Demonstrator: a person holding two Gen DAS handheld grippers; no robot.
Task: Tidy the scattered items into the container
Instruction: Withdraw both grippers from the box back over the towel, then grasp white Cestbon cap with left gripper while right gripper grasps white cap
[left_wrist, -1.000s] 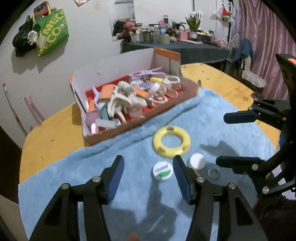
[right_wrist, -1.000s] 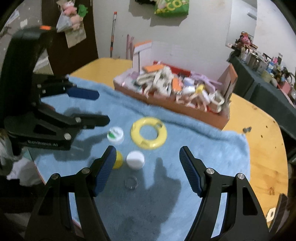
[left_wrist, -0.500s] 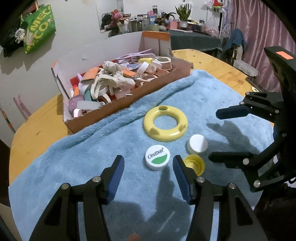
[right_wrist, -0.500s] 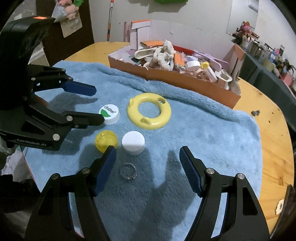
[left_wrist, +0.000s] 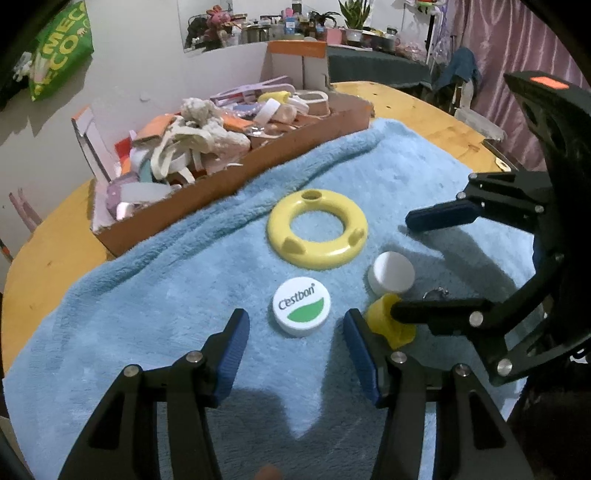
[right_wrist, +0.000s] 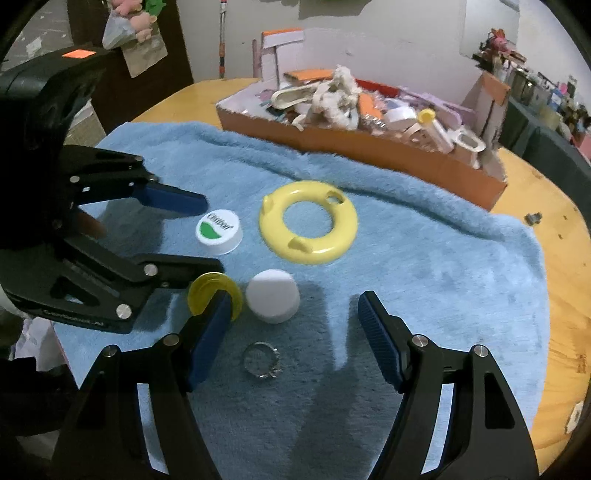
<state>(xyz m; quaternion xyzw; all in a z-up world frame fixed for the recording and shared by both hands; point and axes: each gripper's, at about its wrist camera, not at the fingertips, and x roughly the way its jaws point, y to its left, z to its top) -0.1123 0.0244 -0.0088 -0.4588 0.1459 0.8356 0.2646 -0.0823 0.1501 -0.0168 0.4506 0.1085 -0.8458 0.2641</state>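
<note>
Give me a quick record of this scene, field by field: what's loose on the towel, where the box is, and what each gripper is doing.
loose items: yellow ring, Cestbon cap, white cap, yellow cap, metal ring
surface: blue towel
container: cardboard box, full, at towel's far edge
left gripper: open, straddling Cestbon cap
right gripper: open, empty, near white cap

Here's the left claw (left_wrist: 295, 334) at the bottom of the left wrist view: black angular arms, silver screw heads at the joints, ribbed blue pads on the fingers (left_wrist: 232, 349). The right claw (right_wrist: 293, 332) in its own view is built the same. From the side, each body is a bulky black shell with an orange square on top and faint white lettering low down.
</note>
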